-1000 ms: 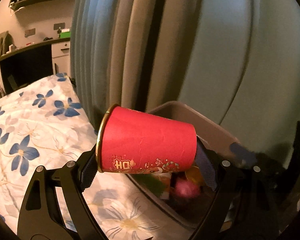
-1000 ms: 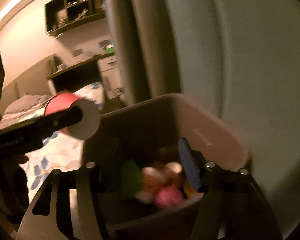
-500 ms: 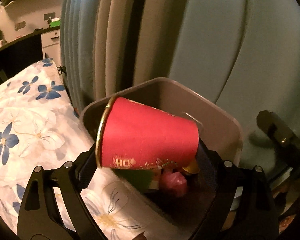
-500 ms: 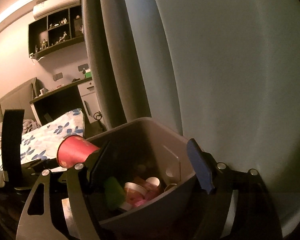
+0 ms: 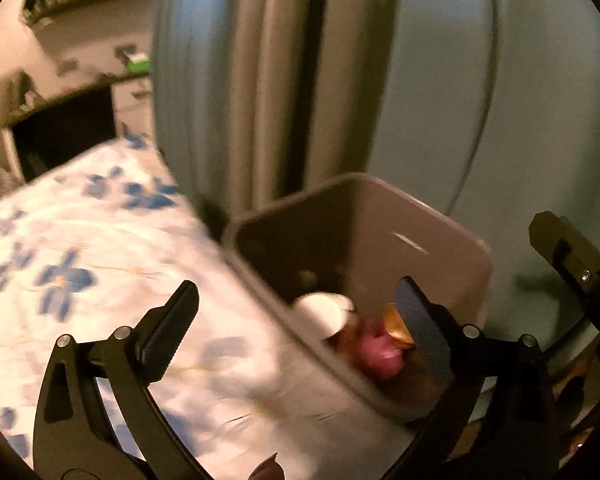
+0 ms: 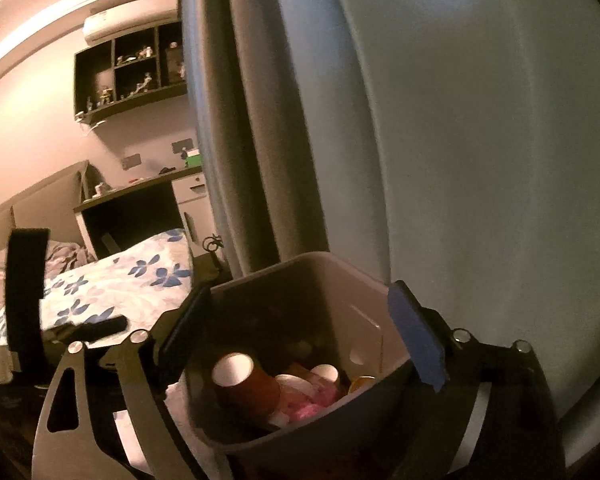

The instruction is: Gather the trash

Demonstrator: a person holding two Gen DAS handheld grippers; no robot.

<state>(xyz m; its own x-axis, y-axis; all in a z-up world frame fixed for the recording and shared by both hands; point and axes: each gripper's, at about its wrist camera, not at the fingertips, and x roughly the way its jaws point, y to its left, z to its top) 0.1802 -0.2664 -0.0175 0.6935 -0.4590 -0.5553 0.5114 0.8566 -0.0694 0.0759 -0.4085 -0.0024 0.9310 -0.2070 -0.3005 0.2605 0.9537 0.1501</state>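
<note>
A grey trash bin [image 6: 300,436] sits between the fingers of my right gripper [image 6: 300,328], which is shut on its walls and holds it up. The red paper cup [image 6: 248,384] lies inside the bin on other trash, with its white inside showing. In the left wrist view the bin [image 5: 452,248] is ahead to the right, and the cup's white mouth [image 5: 324,312] shows inside it beside a pink wad [image 5: 380,354]. My left gripper [image 5: 296,312] is open and empty, over the bin's near edge.
A bed with a white and blue flowered cover [image 5: 80,264] lies to the left. Grey-blue curtains [image 5: 340,80] hang behind the bin. A dark desk [image 6: 132,216] and wall shelves [image 6: 128,68] stand far back.
My left gripper has opened and let go of the red cup, which has dropped into the bin. The right gripper keeps holding the bin.
</note>
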